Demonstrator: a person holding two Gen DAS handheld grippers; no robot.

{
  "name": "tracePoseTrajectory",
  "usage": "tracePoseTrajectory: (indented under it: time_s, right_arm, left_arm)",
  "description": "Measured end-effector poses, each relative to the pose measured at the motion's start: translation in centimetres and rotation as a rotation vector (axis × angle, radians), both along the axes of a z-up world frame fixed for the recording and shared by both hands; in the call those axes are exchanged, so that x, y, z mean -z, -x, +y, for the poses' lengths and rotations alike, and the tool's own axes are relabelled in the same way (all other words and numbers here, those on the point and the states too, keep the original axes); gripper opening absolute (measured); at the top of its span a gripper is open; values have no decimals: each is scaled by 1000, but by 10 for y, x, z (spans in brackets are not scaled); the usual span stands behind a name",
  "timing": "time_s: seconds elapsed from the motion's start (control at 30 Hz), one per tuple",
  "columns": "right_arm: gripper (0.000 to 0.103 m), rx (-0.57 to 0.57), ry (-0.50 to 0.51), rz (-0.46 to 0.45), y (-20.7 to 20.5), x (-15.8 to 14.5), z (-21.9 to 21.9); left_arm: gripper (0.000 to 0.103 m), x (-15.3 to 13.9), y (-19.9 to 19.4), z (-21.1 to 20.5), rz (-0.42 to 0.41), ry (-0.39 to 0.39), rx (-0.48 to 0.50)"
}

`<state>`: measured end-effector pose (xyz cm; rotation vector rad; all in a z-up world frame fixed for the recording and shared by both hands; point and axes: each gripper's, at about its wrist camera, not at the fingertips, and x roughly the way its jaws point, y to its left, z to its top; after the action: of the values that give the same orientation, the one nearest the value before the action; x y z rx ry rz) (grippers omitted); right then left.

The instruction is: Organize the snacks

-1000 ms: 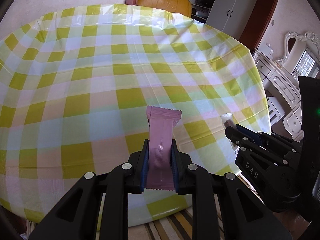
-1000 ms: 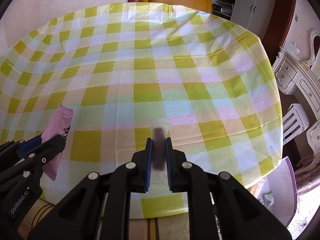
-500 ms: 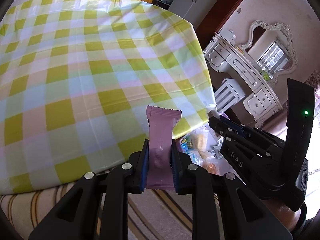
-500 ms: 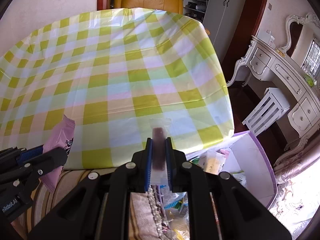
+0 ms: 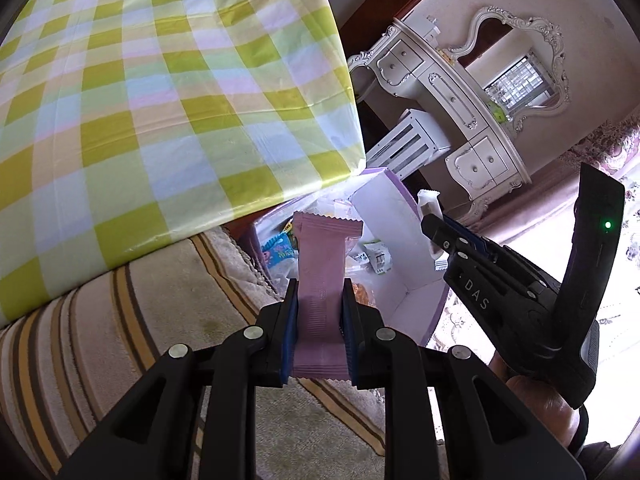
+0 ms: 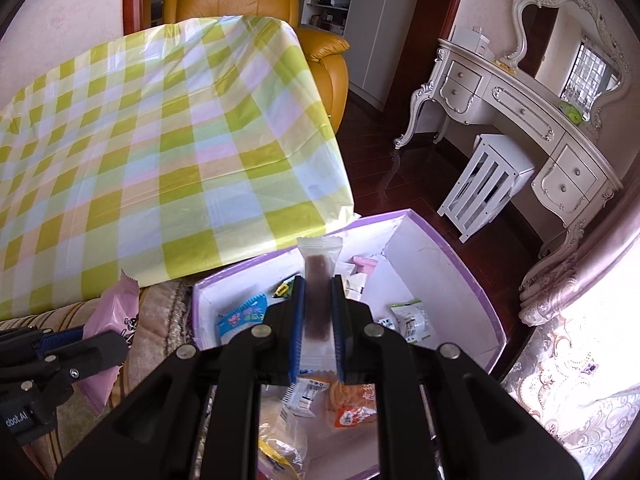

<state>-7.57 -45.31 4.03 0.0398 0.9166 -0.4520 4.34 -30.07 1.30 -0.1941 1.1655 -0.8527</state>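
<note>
Here both jaws clamp snacks over the box: left pink packet, right clear bar

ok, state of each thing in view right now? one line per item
left gripper: shut on the pink packet
pink packet: held upright, beside the box
right gripper: shut on the clear packet
clear packet: held upright over the box, dark bar inside
box: open, loose snacks inside
table: covered by a checked cloth

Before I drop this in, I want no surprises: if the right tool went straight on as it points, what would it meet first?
Probably the loose snack packets in the purple-rimmed box below the right tool; depth is unclear.
</note>
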Motion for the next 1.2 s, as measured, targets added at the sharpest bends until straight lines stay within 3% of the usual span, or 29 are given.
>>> tracePoseTrajectory:
  time_s: [0.53, 0.57, 0.6, 0.67, 0.8, 0.97, 1.2]
  right_arm:
    - [18, 142, -2, 52, 33, 20, -46]
    - [21, 151, -2, 57, 35, 21, -47]
    - [32, 160, 3, 61, 36, 22, -48]
    - [44, 174, 20, 64, 39, 22, -49]
    - [48, 176, 11, 73, 45, 23, -51]
    - [57, 174, 13, 83, 51, 22, -47]
    - [58, 184, 2, 96, 56, 25, -48]
  left_arm:
    - [24, 15, 10, -36, 51, -73, 29]
    - [31, 15, 10, -37, 50, -81, 28]
    - [43, 15, 10, -38, 48, -88, 24]
    - [55, 14, 11, -38, 38, -92, 19]
    - [72, 12, 13, -36, 31, -106, 9]
    - [89, 8, 27, -34, 2, -116, 20]
    - [95, 9, 34, -38, -6, -151, 29]
